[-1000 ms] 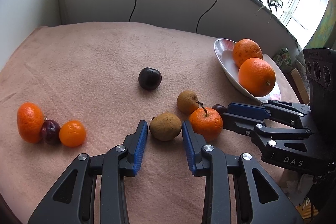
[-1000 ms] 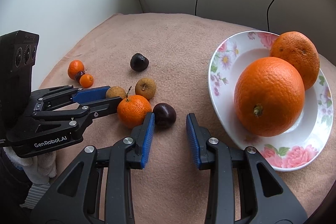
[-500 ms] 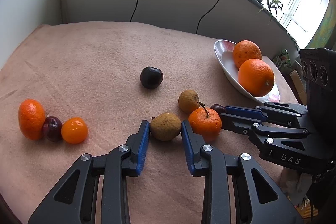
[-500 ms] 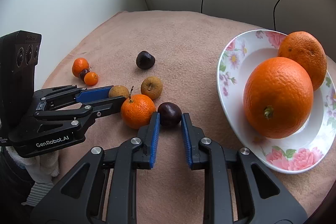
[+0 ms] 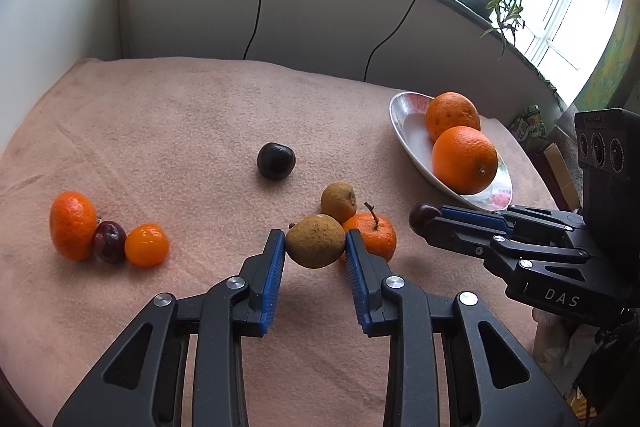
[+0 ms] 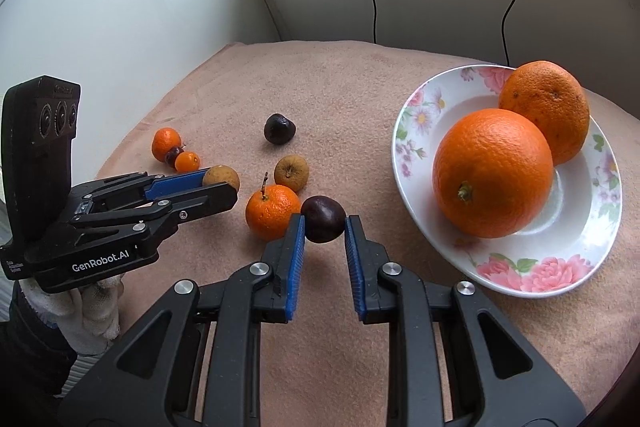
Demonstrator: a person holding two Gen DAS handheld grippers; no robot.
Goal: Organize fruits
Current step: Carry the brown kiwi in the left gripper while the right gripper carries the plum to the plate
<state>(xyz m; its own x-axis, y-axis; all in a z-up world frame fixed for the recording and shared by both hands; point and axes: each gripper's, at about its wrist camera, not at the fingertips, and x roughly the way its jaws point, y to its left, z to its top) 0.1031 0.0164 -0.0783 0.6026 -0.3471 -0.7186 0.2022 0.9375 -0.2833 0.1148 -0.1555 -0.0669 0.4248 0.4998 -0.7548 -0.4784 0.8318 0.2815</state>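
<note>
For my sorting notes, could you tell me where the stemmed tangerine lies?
In the right wrist view, the stemmed tangerine lies left of centre on the blanket, beside the dark plum gripped by the right gripper.

Left claw (image 5: 315, 253): angled steeply downward, blue pads pressed on both flanks of a brown fruit (image 5: 315, 246), which sits at the fingertips. Seen from the right wrist, a white-gloved hand (image 6: 86, 311) carries this claw from below its body.

Right claw (image 6: 323, 231): same downward pitch, pads clamped on a dark plum (image 6: 323, 219) at the fingertips. Both claws lie side by side, tips near each other.
</note>
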